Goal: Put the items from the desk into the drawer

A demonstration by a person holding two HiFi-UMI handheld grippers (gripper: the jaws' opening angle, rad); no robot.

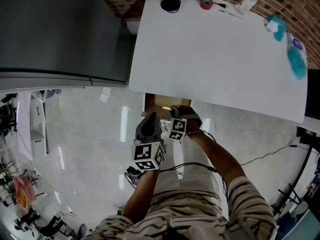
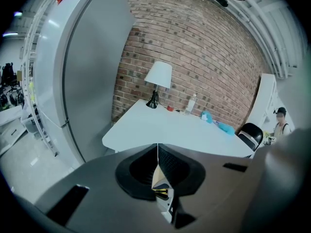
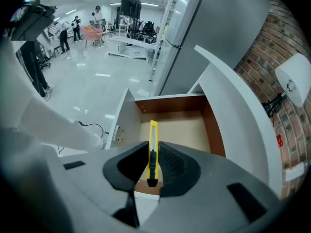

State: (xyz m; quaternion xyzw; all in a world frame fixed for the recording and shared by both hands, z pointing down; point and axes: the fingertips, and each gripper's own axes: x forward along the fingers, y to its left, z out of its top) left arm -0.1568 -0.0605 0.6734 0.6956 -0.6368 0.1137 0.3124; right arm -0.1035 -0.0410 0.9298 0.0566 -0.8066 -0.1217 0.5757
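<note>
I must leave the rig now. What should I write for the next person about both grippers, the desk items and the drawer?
The left gripper is shut and seems empty, close to the right one.
The right gripper is shut on a yellow knife, held above the open drawer.
Done: the drawer is open and the knife is off the desk. I see nothing lying in the drawer yet.
Left: put the knife in, then bring the tape roll, bottle and blue things from the desk.
</note>
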